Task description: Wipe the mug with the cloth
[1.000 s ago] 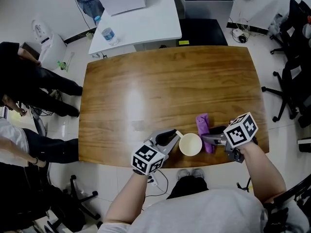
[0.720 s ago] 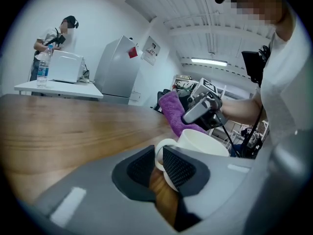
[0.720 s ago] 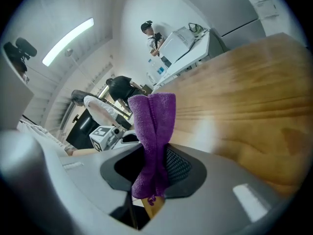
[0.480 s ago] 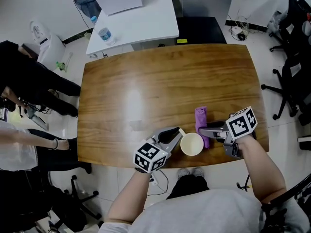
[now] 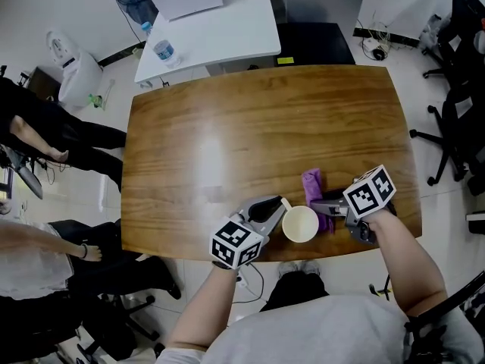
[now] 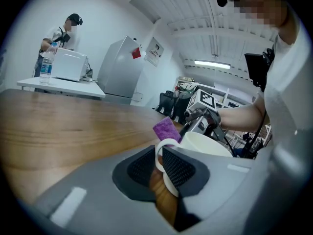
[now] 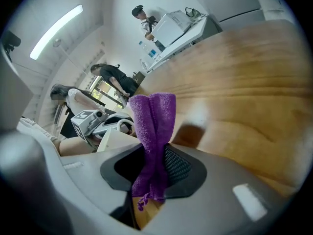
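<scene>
A white mug stands near the wooden table's front edge. My left gripper is shut on the mug's handle; its jaws have just been closing with the handle between the pads. The right gripper is just right of the mug and shut on a folded purple cloth. The cloth's free end sticks out past the jaws over the table. In the right gripper view the cloth stands up between the pads, with the mug to its left.
A white side table with a water bottle and a white box stands beyond the far edge. People stand at the left and at the back. Black office chairs are at the right.
The right gripper with the cloth has shifted slightly lower beside the mug. The left gripper and the mug have stayed in place. The people at the left have moved.
</scene>
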The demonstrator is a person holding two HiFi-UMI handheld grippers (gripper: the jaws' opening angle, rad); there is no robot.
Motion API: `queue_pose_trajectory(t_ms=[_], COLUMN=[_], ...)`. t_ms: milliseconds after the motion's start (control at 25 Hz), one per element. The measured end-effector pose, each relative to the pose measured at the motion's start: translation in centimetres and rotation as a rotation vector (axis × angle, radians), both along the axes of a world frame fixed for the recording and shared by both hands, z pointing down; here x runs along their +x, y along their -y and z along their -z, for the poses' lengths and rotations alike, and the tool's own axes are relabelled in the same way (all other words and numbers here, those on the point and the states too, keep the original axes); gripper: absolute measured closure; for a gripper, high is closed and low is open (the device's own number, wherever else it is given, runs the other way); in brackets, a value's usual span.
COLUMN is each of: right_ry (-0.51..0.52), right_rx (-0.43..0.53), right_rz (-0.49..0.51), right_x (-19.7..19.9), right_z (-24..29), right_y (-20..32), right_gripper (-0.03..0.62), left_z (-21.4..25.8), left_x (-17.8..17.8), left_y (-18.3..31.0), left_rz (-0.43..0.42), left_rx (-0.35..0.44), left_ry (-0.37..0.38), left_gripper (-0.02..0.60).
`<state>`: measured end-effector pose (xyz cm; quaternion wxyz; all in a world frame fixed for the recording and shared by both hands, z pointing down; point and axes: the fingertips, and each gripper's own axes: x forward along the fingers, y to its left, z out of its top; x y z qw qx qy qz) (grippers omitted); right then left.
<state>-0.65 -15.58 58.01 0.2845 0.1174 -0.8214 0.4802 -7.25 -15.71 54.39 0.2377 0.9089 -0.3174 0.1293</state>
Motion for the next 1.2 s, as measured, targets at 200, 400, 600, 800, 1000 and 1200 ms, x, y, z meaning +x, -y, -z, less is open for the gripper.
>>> queue_pose_trajectory(t_ms=[200,400,600,800,1000,1200], right_ry=[0.135,0.238,0.3,0.271,0.102,-0.024], right_rx=[0.092,0.148,0.069,-0.032,-0.001,0.077], right_rz=[-0.062,-0.098,-0.06,-0.071,-0.041,-0.012], right_x=[-1.4,-3.1,-4.6,-4.1,-3.2,-2.8], right_z=[3.6,7.0,7.2,4.5,1.0,-0.3], right_y=[2.7,4.3,3.0,2.3,1.8,1.6], right_gripper=[0.474,0.474,0.473,0.473,0.473,0.473], left_z=[-0.1,0.0,0.0,-0.1,-0.1,-0.2], left_x=[-0.2,-0.2,-0.1,0.0,-0.1,0.0], left_y=[0.1,0.1,0.1,0.3,0.5,0.4], left_rz=[-0.003,0.0,0.005,0.016,0.021,0.031], left_rx=[0.001,-0.006,-0.011,-0.023,-0.02,-0.026], left_ry=[0.0,0.002,-0.002,-0.015,-0.004,0.003], left_gripper=[0.551,0.551,0.551,0.551,0.551,0.55])
